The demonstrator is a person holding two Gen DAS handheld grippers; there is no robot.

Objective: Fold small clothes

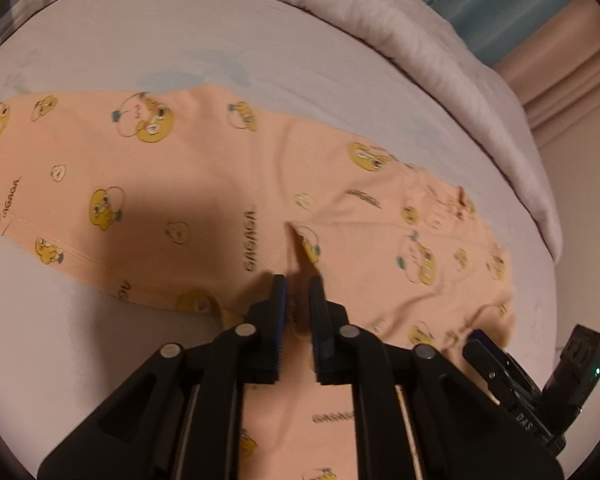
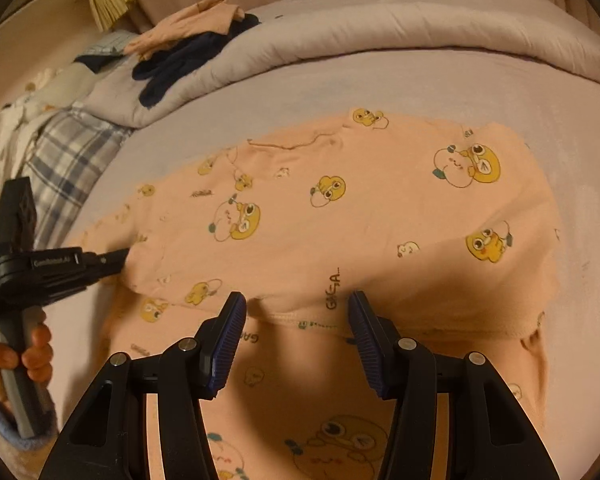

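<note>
A peach garment printed with yellow cartoon ducks lies spread on the lilac bed sheet; it also fills the right wrist view. My left gripper has its jaws nearly closed on a raised fold of the peach cloth near the garment's edge. In the right wrist view the left gripper reaches in from the left, tips at the garment's sleeve edge. My right gripper is open and empty, hovering just above a folded hem. The right gripper also shows at the lower right of the left wrist view.
A rolled lilac duvet runs along the far side of the bed. A pile of clothes, peach and dark navy, lies on it at the back left. A plaid cloth lies at the left. Curtains hang beyond.
</note>
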